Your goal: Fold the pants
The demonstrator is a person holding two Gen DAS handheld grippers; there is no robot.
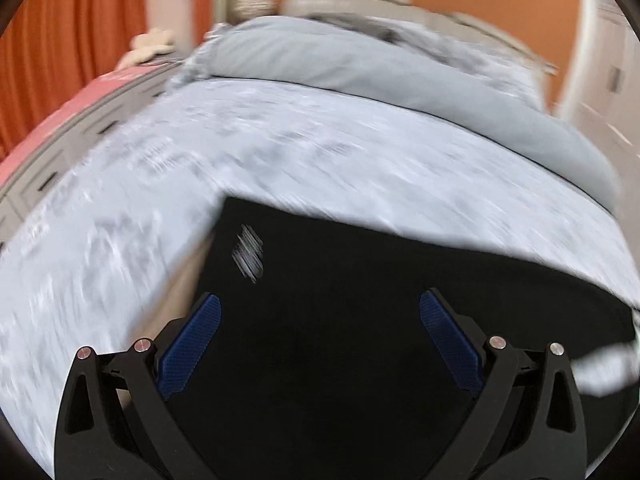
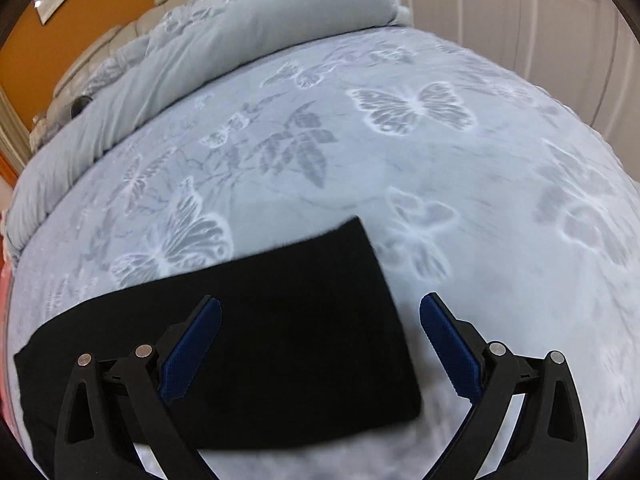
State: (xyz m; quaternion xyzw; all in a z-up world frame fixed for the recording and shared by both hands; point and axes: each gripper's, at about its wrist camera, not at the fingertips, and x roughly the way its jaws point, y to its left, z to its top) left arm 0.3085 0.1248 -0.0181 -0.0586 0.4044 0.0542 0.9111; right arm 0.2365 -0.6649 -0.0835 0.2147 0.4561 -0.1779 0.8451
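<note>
Black pants (image 1: 360,300) lie flat on a pale blue bedspread, with a small white logo (image 1: 248,256) near their left corner. My left gripper (image 1: 320,304) hovers open above the pants, blue pads wide apart, nothing between them. In the right wrist view the pants (image 2: 280,340) form a folded black rectangle, their right edge ending near the middle. My right gripper (image 2: 320,306) is open too; its left finger (image 2: 192,344) is over the cloth and its right finger (image 2: 448,344) over the bare bedspread. The left view is motion-blurred.
The bedspread (image 2: 440,180) carries a butterfly pattern. A rolled grey duvet (image 2: 192,56) lies across the head of the bed. A pink-topped dresser (image 1: 60,128) stands at the left, orange curtains (image 1: 60,40) behind it, and white closet doors (image 2: 520,20) at the right.
</note>
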